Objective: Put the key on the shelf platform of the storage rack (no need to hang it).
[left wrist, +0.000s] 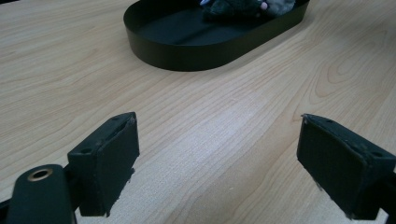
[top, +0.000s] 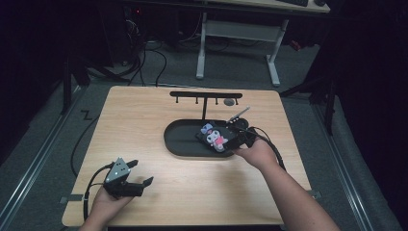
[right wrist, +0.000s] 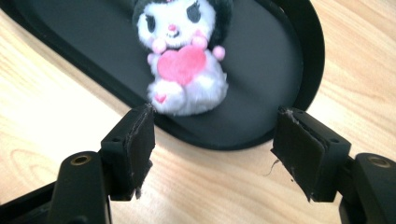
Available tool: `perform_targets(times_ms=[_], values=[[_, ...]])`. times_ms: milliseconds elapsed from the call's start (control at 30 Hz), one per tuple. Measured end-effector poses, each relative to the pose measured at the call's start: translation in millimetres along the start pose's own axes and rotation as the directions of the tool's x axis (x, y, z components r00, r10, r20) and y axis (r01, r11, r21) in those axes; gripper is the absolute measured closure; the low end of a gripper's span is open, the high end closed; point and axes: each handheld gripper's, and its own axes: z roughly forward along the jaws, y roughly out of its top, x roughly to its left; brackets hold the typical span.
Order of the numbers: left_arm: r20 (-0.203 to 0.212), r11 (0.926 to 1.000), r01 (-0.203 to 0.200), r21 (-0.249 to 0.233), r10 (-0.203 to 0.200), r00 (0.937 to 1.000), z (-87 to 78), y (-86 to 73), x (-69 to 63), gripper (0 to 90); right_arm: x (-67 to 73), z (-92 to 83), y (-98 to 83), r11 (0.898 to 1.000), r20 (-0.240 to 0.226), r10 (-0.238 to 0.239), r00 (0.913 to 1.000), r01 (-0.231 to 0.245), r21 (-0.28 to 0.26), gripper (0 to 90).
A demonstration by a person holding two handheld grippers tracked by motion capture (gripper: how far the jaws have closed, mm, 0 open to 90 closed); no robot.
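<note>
A small plush toy (right wrist: 182,60) with a white face, black hood and pink heart on its chest lies in the right end of the black oval tray (top: 179,139), which sits a little right of the middle of the table (top: 144,125). The right tool (top: 246,138) hovers at the tray's right end, on the side toward the near edge, its jaws spread apart with nothing between them; the plush lies just beyond their tips. The left tool (top: 137,174) rests near the table's near left corner, well apart from the tray, jaws wide open over bare wood. A black hook rack (top: 206,95) stands behind the tray, toward the far edge.
</note>
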Motion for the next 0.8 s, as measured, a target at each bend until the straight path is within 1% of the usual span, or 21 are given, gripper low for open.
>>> perform_targets(times_ms=[33, 67, 100, 133, 167, 200, 233, 267, 333, 367, 433, 467, 533, 567, 633, 667, 700, 733, 800], values=[[0.0, 1.0, 0.001, 0.0, -0.001, 1.0, 0.1, -0.1, 0.1, 13.8, -0.2, -1.4, -2.7, 1.0, 0.001, 0.0, 1.0, 0.0, -0.005, 29.2], [0.0, 1.0, 0.001, 0.001, -0.001, 1.0, 0.3, -0.4, 0.4, 13.8, 0.3, -3.0, -9.2, 1.0, -0.005, -0.009, 0.9999, 0.009, -0.005, 28.0], [0.0, 1.0, 0.001, 0.001, -0.001, 1.0, 0.3, -0.4, 0.4, 13.8, 0.3, -3.0, -9.2, 1.0, -0.005, -0.009, 0.9999, 0.009, -0.005, 28.0], [0.0, 1.0, 0.0, 0.003, 0.0, 1.0, 0.5, -0.5, 0.7, 13.8, 1.3, -3.8, -12.2, 1.0, 0.003, -0.025, 0.9997, 0.025, -0.001, 27.5], [0.0, 1.0, 0.0, 0.003, 0.0, 1.0, 0.5, -0.5, 0.7, 13.8, 2.3, -5.0, -15.7, 0.999, 0.001, -0.034, 0.9994, 0.034, -0.011, 27.9], [-0.002, 1.0, 0.001, 0.0, -0.001, 1.0, 0.4, -0.4, 0.3, 13.8, 3.3, -6.0, -21.9, 0.999, -0.008, -0.026, 0.9996, 0.026, -0.022, 27.0], [-0.002, 1.0, 0.001, 0.0, -0.001, 1.0, 0.4, -0.4, 0.3, 13.8, 3.3, -6.0, -21.9, 0.999, -0.008, -0.026, 0.9996, 0.026, -0.022, 27.0], [-0.002, 1.0, 0.002, 0.0, -0.002, 1.0, 0.2, -0.3, 0.1, 13.8, 4.4, -5.8, -28.2, 0.999, -0.003, -0.033, 0.9995, 0.033, -0.026, 25.5], [-0.003, 1.0, -0.002, 0.001, 0.002, 1.0, -0.3, -0.1, -0.4, 13.8, 5.0, -6.1, -31.5, 0.999, -0.007, -0.028, 0.9996, 0.028, -0.029, 25.3], [-0.002, 1.0, 0.0, 0.005, 0.0, 1.0, -0.2, -0.2, -0.3, 13.8, 6.3, -6.6, -38.3, 0.999, -0.012, -0.032, 0.9994, 0.031, -0.043, 24.3], [-0.003, 1.0, 0.001, 0.006, -0.001, 1.0, 0.0, -0.3, -0.2, 13.8, 7.8, -6.9, -41.7, 0.998, -0.011, -0.033, 0.9994, 0.033, -0.044, 24.4], [-0.002, 1.0, -0.001, 0.007, 0.001, 1.0, 0.1, -0.3, -0.2, 13.8, 9.0, -7.3, -45.2, 0.998, -0.017, -0.037, 0.9992, 0.036, -0.051, 25.1], [-0.002, 1.0, -0.002, 0.009, 0.002, 1.0, 0.3, -0.3, -0.2, 13.8, 10.6, -8.5, -52.5, 0.997, -0.029, -0.027, 0.9992, 0.025, -0.076, 25.1], [-0.001, 1.0, -0.001, 0.009, 0.001, 1.0, 0.7, -0.5, -0.6, 13.8, 11.9, -10.4, -60.9, 0.994, -0.027, -0.024, 0.9994, 0.021, -0.106, 25.2], [-0.002, 0.9999, -0.001, 0.011, 0.001, 1.0, 1.1, -0.6, -0.8, 13.8, 12.9, -11.9, -67.6, 0.992, -0.024, -0.018, 0.9995, 0.015, -0.129, 26.0], [-0.002, 0.9999, -0.001, 0.011, 0.001, 1.0, 1.1, -0.6, -0.8, 13.8, 12.9, -11.9, -67.6, 0.992, -0.024, -0.018, 0.9995, 0.015, -0.129, 26.0], [-0.002, 0.9999, -0.002, 0.013, 0.002, 1.0, 1.1, -0.6, -0.9, 13.8, 13.3, -13.2, -74.9, 0.987, -0.013, -0.02, 0.9997, 0.018, -0.159, 28.6], [-0.001, 0.9999, -0.003, 0.013, 0.003, 1.0, 1.1, -0.6, -1.0, 13.8, 13.3, -13.2, -74.9, 0.987, -0.013, -0.02, 0.9997, 0.018, -0.159, 28.6], [-0.001, 0.9999, -0.002, 0.014, 0.002, 1.0, 1.2, -0.6, -1.0, 13.8, 13.9, -13.7, -81.2, 0.985, -0.006, -0.023, 0.9997, 0.022, -0.173, 29.0]])
